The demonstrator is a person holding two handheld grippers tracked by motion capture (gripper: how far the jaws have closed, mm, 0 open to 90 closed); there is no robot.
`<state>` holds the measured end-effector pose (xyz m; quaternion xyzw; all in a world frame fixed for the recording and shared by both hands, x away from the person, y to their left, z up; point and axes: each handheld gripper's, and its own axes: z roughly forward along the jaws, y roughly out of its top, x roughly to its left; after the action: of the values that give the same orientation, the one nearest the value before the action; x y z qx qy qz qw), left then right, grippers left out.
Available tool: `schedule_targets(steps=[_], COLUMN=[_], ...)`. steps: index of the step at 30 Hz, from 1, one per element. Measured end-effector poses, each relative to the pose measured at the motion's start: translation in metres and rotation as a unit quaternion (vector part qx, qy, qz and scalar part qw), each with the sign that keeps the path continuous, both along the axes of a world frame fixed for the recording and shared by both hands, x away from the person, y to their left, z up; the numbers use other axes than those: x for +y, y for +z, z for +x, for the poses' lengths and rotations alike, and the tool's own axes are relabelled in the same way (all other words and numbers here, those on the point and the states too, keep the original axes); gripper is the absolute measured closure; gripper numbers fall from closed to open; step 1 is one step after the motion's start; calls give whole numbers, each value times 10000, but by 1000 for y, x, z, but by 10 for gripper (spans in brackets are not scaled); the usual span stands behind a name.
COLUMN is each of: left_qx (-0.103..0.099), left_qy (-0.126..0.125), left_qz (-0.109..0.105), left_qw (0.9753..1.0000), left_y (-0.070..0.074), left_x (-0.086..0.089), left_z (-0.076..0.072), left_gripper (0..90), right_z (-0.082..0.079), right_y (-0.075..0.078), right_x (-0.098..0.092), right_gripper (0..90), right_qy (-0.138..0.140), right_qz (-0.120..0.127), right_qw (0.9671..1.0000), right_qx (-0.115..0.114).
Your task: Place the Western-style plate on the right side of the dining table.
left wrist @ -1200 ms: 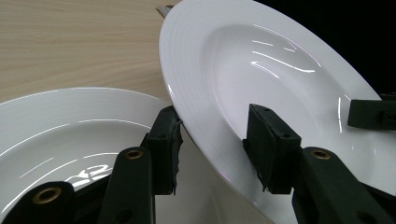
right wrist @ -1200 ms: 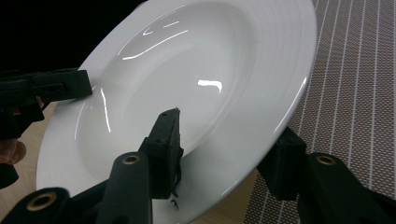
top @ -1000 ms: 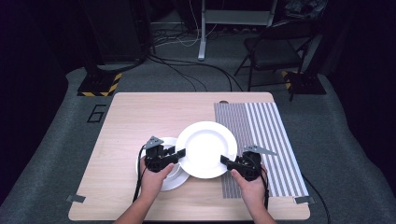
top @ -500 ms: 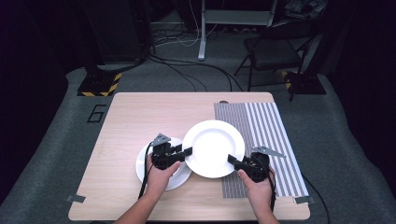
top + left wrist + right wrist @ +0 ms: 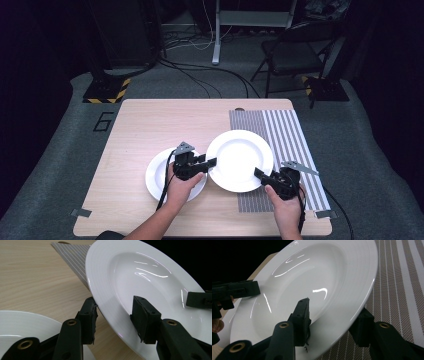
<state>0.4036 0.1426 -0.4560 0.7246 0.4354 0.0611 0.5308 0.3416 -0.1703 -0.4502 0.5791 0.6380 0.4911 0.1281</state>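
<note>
Large deep plate (image 5: 240, 159) held off surface (image 5: 140, 125), between both claws, tilted in the gripper views. Left claw (image 5: 209, 163) clamped on its left rim, one jaw above, one below. Right claw (image 5: 261, 176) clamped on its near-right rim the same way. Plate partly above striped mat (image 5: 292, 135). Second plate (image 5: 156, 175) flat on surface under left hand (image 5: 181, 187), just beside large plate.

The far half and left part of the table (image 5: 150, 120) are unoccupied and passable. On the near side, the route between the two grippers is blocked by the large plate (image 5: 240, 160), while the small plate (image 5: 157, 175) lies just left of it. The striped mat (image 5: 290, 130) lies flat and poses no obstruction.
</note>
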Motion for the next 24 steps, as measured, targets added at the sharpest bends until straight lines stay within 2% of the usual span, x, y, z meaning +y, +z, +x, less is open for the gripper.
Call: schedule_targets(steps=[15, 24], left_qx=[-25, 9], left_qy=[-378, -482], left_qz=[11, -5], left_qw=[9993, 9988], left_y=[0, -5], left_x=[-30, -50], left_z=[7, 9], left_gripper=[558, 558], right_z=[-15, -24], right_y=[-1, -5], right_x=[-23, -36], right_gripper=[549, 551], right_qy=[-384, -624], right_qz=[20, -41], right_qw=[9993, 9980], right_qx=[-4, 17])
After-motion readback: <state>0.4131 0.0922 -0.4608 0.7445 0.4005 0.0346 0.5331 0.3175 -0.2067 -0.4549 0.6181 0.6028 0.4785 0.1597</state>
